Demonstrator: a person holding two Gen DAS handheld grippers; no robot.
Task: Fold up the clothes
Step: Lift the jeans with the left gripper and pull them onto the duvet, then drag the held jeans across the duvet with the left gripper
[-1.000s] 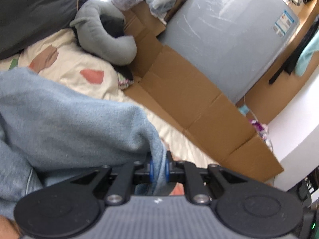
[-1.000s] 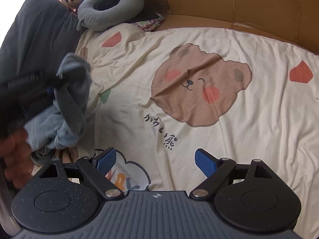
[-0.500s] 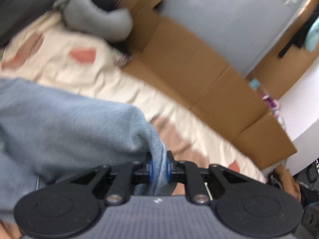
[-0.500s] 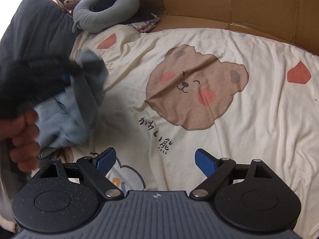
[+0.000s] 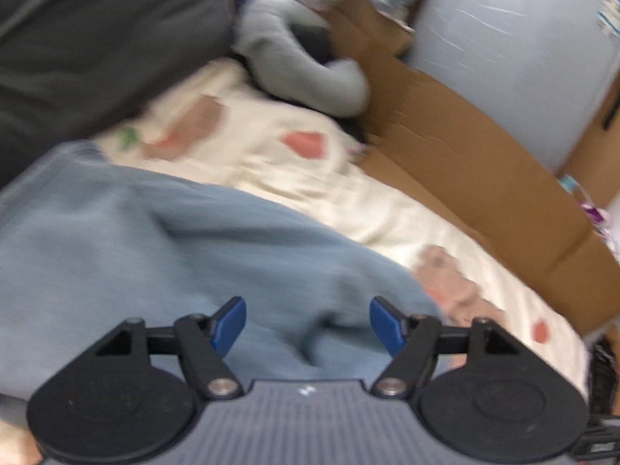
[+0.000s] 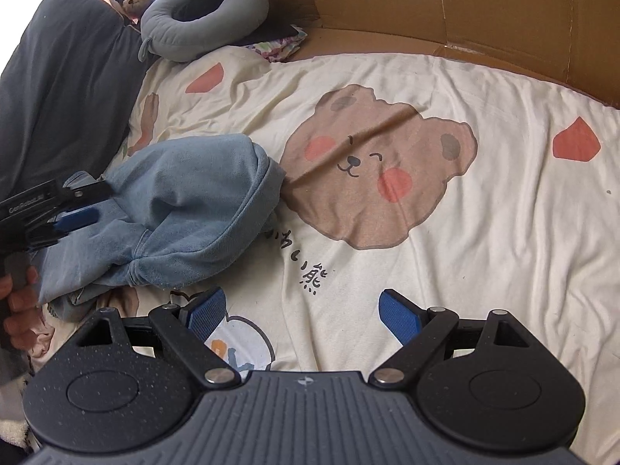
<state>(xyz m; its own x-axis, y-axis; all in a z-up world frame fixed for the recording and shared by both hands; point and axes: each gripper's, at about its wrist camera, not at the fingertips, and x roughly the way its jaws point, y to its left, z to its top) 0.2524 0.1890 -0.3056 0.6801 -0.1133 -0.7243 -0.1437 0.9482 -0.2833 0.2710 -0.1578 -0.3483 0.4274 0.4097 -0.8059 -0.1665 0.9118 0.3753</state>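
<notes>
Left gripper lets go of the denim

The left gripper (image 5: 308, 323), clamped on a fold of the blue denim garment (image 6: 186, 209) a second ago, now has its blue pads spread wide with nothing between them. The garment, earlier hanging bunched in the air at the left of the right wrist view, now lies heaped on the bear-print sheet (image 6: 484, 232), touching the bear's left edge.

Jeans (image 6: 186, 209) bunched on bedsheet (image 6: 484, 232) left of bear print (image 6: 379, 166), neck pillow (image 6: 201, 19) behind
</notes>
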